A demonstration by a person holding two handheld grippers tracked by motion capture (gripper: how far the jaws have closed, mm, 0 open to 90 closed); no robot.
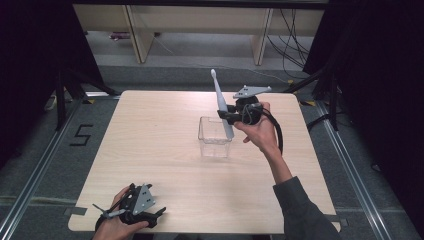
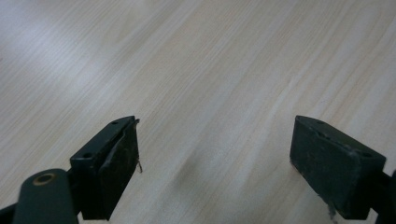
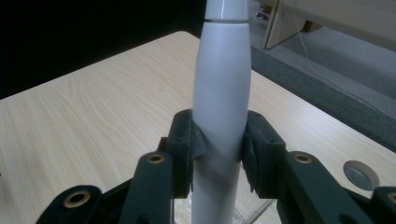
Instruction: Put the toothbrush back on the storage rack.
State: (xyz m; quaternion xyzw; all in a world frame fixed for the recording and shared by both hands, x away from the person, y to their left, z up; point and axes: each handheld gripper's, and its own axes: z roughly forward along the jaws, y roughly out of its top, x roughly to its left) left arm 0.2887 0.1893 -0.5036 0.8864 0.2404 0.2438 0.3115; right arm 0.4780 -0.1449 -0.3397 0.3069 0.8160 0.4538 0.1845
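Pale wood-grain laminate covered the table (image 1: 165, 165), a rectangular top with rounded corners standing on grey carpeted floor, with dark curtains to either side and light wooden furniture legs beyond the far edge.

A clear, square-sided plastic container (image 1: 214, 138) stood on the table right of centre, its walls thin and glossy.

The right gripper (image 1: 231, 116), black with a grey three-cornered plate on top, was held in the person's right hand (image 1: 260, 131) above the container's far right corner. Its jaws were pinched onto the smooth, white, tapering handle of an electric toothbrush (image 1: 221, 102). In the high view the toothbrush stood nearly upright, leaning slightly, its narrow brush end pointing up and away and its lower end reaching down into the container. In the right gripper view the jaw pads pressed against both sides of the rounded handle (image 3: 220, 93).

The left gripper (image 1: 135, 204) rested at the near left edge of the table in the person's left hand (image 1: 114, 224). In the left gripper view its matte black jaws were spread wide over bare table surface.
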